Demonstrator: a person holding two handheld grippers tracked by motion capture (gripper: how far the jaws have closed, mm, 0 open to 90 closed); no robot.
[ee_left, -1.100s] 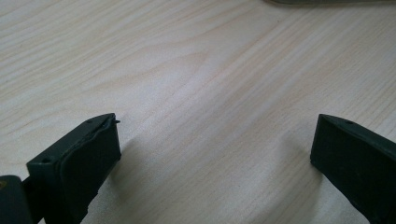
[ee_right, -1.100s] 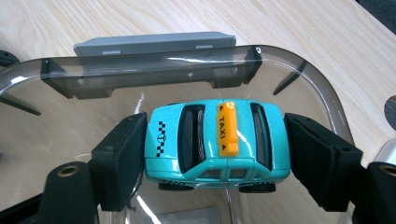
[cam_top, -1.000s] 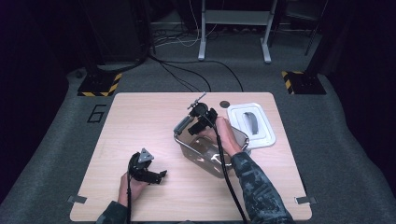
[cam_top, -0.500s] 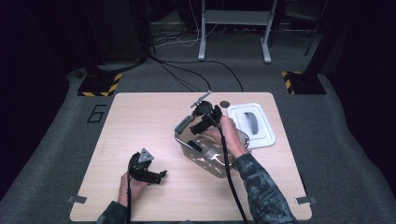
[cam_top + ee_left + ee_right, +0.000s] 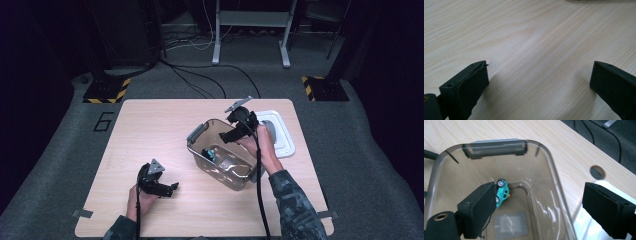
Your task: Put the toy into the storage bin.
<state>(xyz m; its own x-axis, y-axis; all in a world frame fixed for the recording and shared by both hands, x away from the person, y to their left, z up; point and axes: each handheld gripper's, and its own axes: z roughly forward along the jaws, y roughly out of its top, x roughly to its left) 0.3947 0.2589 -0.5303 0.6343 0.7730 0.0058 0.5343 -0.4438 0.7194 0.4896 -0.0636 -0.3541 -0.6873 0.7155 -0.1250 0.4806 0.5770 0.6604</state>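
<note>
A clear plastic box (image 5: 197, 134) with grey clips stands in the middle of the table. A small teal toy car (image 5: 209, 154) lies on its floor, tipped against the wall (image 5: 502, 192). My right gripper (image 5: 235, 131) hovers over the box's far right rim (image 5: 554, 180). Its jaws (image 5: 540, 195) have just been opening and stand open with nothing between them; the car is well below. My left gripper (image 5: 162, 187) rests low at the front left, open over bare wood (image 5: 539, 72).
The box's white lid (image 5: 281, 136) lies flat just right of the box, near the table's right edge. A round cable hole (image 5: 597, 172) is in the tabletop behind it. Cables run across the floor beyond the table.
My right gripper has risen and shifted right, from over the box's middle to its far right rim, with its jaws wider apart. The left gripper has not moved.
</note>
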